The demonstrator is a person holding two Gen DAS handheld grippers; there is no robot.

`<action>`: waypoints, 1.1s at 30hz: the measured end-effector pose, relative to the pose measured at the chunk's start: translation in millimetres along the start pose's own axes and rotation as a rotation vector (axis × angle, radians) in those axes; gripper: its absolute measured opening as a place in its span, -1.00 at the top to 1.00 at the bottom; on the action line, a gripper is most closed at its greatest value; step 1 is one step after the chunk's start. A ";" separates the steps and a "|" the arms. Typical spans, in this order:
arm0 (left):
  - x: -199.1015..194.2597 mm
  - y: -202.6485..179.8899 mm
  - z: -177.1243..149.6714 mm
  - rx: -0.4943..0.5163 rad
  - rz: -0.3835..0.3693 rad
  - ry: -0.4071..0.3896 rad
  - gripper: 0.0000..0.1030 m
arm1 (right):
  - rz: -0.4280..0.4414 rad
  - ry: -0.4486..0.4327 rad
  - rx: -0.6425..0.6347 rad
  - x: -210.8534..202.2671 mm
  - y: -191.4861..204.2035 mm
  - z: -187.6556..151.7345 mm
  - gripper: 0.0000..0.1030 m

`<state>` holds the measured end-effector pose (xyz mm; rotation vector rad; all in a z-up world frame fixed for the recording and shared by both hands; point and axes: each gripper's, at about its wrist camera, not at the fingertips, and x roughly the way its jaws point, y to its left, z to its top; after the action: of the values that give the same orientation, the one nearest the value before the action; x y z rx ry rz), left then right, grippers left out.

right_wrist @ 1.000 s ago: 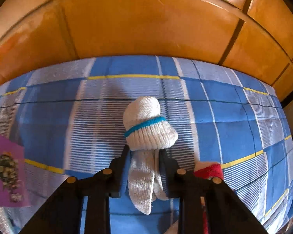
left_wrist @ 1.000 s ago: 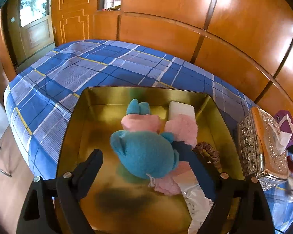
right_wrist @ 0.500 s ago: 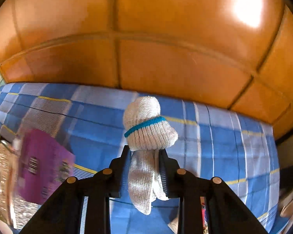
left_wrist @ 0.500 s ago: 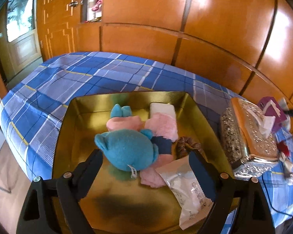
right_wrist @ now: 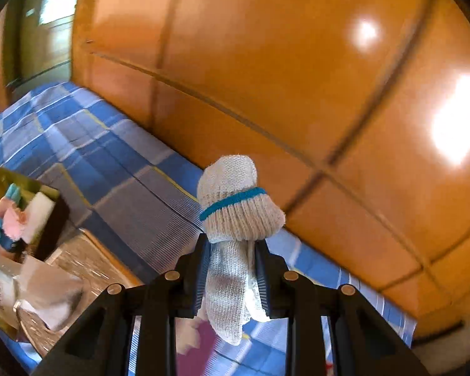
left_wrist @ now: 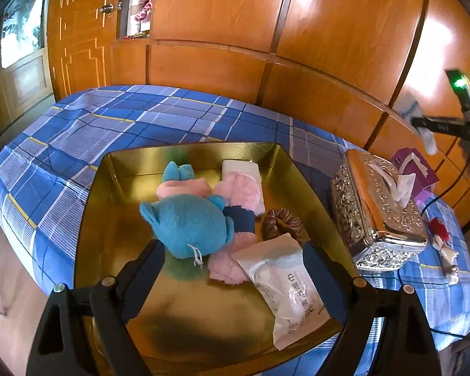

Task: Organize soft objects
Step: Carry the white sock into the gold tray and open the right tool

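Sock (right_wrist: 235,219), white with a blue band, sits squeezed in the right gripper (right_wrist: 232,269) jaws, middle of the frame. Left gripper (left_wrist: 232,269) jaws gape wide, empty, above the gold tray (left_wrist: 94,219).

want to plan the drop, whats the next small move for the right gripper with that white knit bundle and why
Probably carry it on toward the gold tray and lower it over bare tray floor. The right gripper is shut on the white knit bundle, held in the air above the bed, while the tray already holds the blue plush and the open left gripper hovers over it.
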<state>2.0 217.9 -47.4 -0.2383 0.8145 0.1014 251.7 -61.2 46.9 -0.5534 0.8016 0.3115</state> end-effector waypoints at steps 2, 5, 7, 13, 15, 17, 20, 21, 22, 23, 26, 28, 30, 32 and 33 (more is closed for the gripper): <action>-2.9 0.6 -1.5 0.000 -0.002 -0.005 -0.75 | 0.016 -0.017 -0.046 -0.4 22.3 11.4 0.48; -6.9 3.0 -3.0 -0.004 -0.003 -0.010 -0.75 | 0.101 -0.040 -0.115 -3.3 64.9 23.9 0.48; -9.5 5.7 -2.7 -0.006 0.005 -0.020 -0.75 | 0.173 -0.043 -0.156 -9.1 90.7 24.0 0.48; -15.2 23.1 1.9 -0.038 0.055 -0.051 -0.75 | 0.439 0.019 -0.242 -23.4 160.5 2.9 0.48; -16.6 28.8 2.6 -0.052 0.088 -0.059 -0.75 | 0.490 0.045 -0.226 -26.7 173.6 -7.3 0.47; -16.9 34.5 2.7 -0.068 0.107 -0.062 -0.75 | 0.520 0.067 -0.199 -30.3 184.2 -16.0 0.47; -17.6 39.1 2.2 -0.081 0.129 -0.066 -0.75 | 0.576 0.087 -0.122 -34.3 198.4 -26.7 0.47; -18.0 39.1 2.1 -0.079 0.134 -0.068 -0.75 | 0.576 0.087 -0.109 -33.9 204.7 -28.7 0.47; -18.0 38.7 2.1 -0.078 0.136 -0.069 -0.75 | 0.569 0.086 -0.095 -33.4 211.1 -30.1 0.47; -18.4 38.0 1.8 -0.075 0.139 -0.071 -0.75 | 0.556 0.087 -0.075 -31.1 217.8 -31.5 0.47; -18.9 35.8 1.3 -0.067 0.148 -0.075 -0.75 | 0.540 0.090 -0.034 -24.7 230.4 -33.3 0.47; -19.6 35.3 1.2 -0.066 0.155 -0.079 -0.75 | 0.512 0.093 -0.017 -16.3 239.7 -34.0 0.47; -19.3 34.3 0.8 -0.061 0.161 -0.079 -0.75 | 0.470 0.091 -0.025 -11.0 246.9 -34.3 0.47; -18.0 33.7 0.5 -0.061 0.158 -0.072 -0.75 | 0.420 0.087 -0.042 -4.4 253.7 -33.8 0.42; -17.5 33.1 0.3 -0.060 0.157 -0.070 -0.75 | 0.400 0.086 -0.051 -1.5 256.1 -33.5 0.40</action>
<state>-15.7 250.1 -40.1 -0.2263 0.7603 0.2803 112.3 128.3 -59.9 -0.4530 0.9893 0.6812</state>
